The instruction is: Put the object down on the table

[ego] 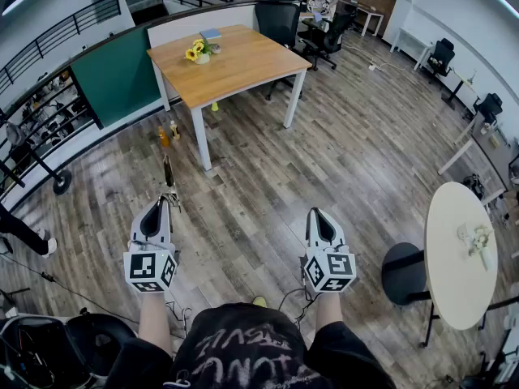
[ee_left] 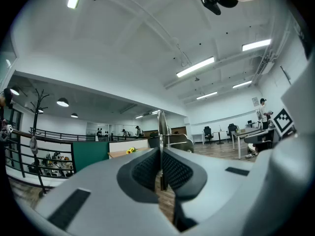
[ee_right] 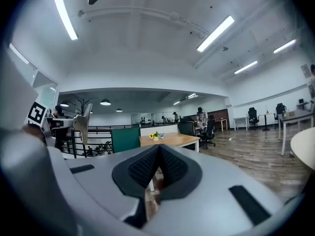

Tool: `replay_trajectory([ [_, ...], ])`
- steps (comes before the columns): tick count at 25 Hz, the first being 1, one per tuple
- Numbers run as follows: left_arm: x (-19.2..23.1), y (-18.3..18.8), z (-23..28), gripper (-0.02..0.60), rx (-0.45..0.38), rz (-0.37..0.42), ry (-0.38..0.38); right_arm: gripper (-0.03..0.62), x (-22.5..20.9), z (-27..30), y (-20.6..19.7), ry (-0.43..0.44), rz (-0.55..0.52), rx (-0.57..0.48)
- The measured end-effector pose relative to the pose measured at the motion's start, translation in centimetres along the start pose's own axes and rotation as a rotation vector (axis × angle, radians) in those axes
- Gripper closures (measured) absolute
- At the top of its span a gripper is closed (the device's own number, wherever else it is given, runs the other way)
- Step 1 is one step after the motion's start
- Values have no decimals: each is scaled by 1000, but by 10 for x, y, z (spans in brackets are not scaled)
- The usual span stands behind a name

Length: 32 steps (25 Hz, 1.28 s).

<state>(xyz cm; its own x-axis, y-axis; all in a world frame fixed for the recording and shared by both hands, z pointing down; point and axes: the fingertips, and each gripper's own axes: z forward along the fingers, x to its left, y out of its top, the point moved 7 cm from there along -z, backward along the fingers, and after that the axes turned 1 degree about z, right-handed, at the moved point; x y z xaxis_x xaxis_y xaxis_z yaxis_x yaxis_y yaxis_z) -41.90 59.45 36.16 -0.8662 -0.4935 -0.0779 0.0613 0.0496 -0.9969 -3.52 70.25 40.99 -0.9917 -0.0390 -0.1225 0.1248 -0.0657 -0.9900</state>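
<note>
My left gripper [ego: 164,203] is shut on a thin flat metal tool [ego: 168,173] that sticks out forward past its tips. In the left gripper view the tool [ee_left: 160,127] stands edge-on between the closed pads of the gripper [ee_left: 160,154]. From the right gripper view it shows side-on as a silvery blade [ee_right: 82,122]. My right gripper [ego: 313,212] is shut with nothing in it; its pads meet [ee_right: 158,150]. Both are held level over the wooden floor. The wooden table [ego: 243,67] stands well ahead, with a pot of yellow flowers [ego: 197,52] on it.
A green partition [ego: 117,75] and a railing run along the left. Small bottles [ego: 165,136] stand on the floor by the table's leg. Office chairs [ego: 280,19] sit behind the table. A round white table [ego: 454,282] and a black stool [ego: 403,272] are at the right.
</note>
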Motion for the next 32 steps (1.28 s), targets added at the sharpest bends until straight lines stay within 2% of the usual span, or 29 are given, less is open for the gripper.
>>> replay_trajectory([
  [17, -8, -6, -6, 566, 21, -17, -21, 589, 7, -8, 1, 12, 6, -6],
  [23, -15, -9, 8, 566, 34, -20, -20, 589, -8, -3, 1, 4, 18, -3],
  [32, -41, -10, 42, 566, 29, -3, 3, 589, -52, 17, -5, 19, 44, -3],
])
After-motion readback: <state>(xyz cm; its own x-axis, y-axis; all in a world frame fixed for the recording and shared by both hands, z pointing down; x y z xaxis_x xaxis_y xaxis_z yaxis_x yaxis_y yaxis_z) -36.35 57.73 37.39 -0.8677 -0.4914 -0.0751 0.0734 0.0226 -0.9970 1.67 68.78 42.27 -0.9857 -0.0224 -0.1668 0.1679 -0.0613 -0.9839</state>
